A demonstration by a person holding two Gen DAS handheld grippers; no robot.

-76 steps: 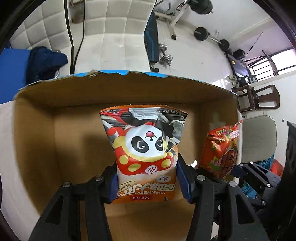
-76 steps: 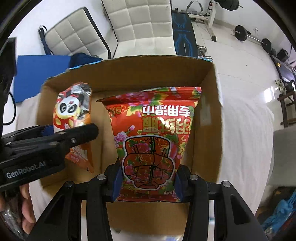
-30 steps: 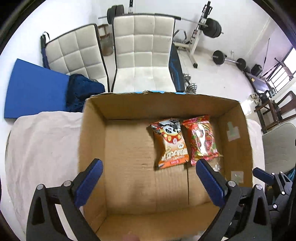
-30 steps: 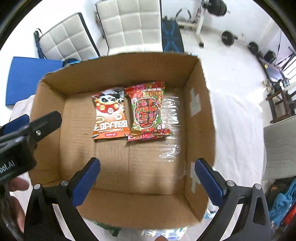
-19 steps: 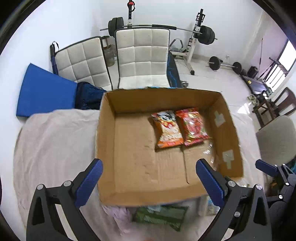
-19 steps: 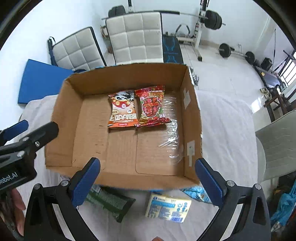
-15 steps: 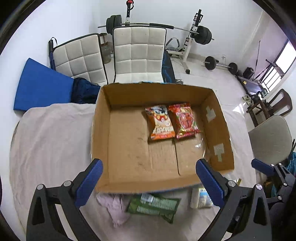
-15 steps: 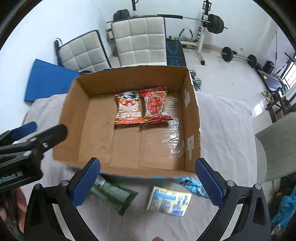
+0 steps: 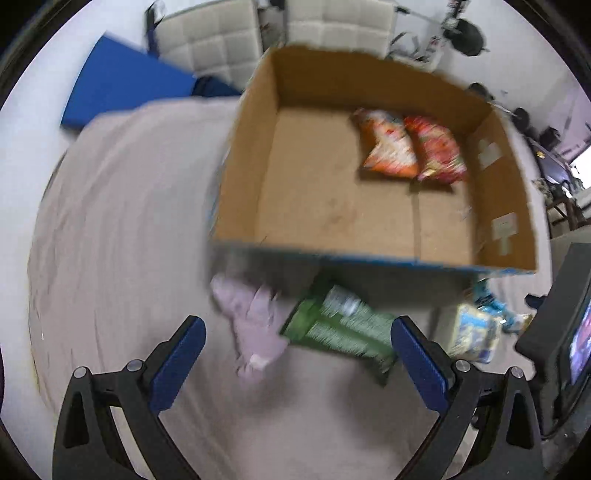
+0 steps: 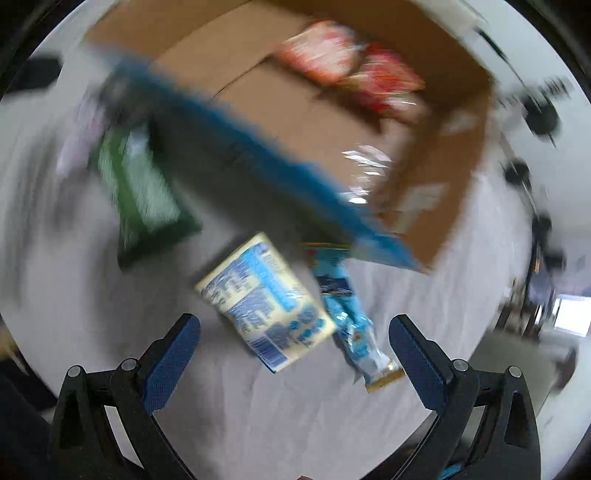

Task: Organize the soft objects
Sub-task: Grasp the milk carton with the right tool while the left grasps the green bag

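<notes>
A cardboard box (image 9: 243, 166) stands on a cloth-covered table and holds an orange panda snack bag (image 9: 386, 147) and a red snack bag (image 9: 436, 149) side by side. In front of the box lie a pale purple cloth (image 9: 255, 321), a green packet (image 9: 343, 328) and a cream-and-blue packet (image 9: 472, 332). My left gripper (image 9: 295, 354) is open and empty, above the cloth and green packet. My right gripper (image 10: 295, 350) is open and empty, above the cream-and-blue packet (image 10: 266, 302) and a light blue wrapper (image 10: 351, 325). The right wrist view is blurred.
The table carries a light cloth (image 9: 122, 221). Beyond it stand white padded chairs (image 9: 210, 48), a blue mat (image 9: 125, 88) and gym weights (image 9: 469, 33). The right gripper's body (image 9: 554, 332) shows at the right edge of the left wrist view.
Both grippers let go of their snack bags in the box, opened and pulled back toward the near side. They now hang lower over the items in front of the box; the right view has tilted.
</notes>
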